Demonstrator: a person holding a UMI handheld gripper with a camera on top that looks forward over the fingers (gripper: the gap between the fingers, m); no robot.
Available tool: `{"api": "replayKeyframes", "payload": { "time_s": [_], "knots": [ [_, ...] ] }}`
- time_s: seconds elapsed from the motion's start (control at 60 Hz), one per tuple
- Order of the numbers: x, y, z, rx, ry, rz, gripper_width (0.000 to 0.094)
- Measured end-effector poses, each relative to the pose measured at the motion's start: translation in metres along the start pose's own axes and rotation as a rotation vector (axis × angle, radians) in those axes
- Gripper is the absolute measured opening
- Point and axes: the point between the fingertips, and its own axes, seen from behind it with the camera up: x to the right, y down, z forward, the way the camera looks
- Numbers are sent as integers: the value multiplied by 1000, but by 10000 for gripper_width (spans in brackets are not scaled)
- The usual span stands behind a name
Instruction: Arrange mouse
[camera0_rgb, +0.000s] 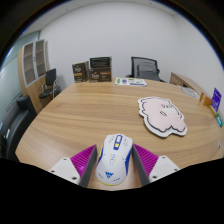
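Observation:
A white mouse (115, 160) with blue and yellow accents sits between my gripper's (116, 152) fingers, over the near edge of the wooden table (90, 110). Both pink pads (84, 160) press against its sides, so the gripper is shut on it. I cannot tell whether the mouse rests on the table or is lifted a little. A white cloud-shaped mouse mat (161, 114) with a dark outline lies on the table ahead and to the right of the fingers, apart from the mouse.
Office chairs (146, 68) stand at the far side and left (50, 82) of the table. Papers (130, 82) lie at the far edge. Shelves (34, 62) line the left wall. Small items (214, 100) sit at the right edge.

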Motion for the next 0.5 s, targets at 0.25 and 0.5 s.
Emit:
{"api": "replayKeyframes", "payload": {
  "time_s": [0.25,0.5],
  "knots": [
    [-7,-6,8,7,28,-16,412],
    [19,-69,19,43,9,97,375]
  ]
}}
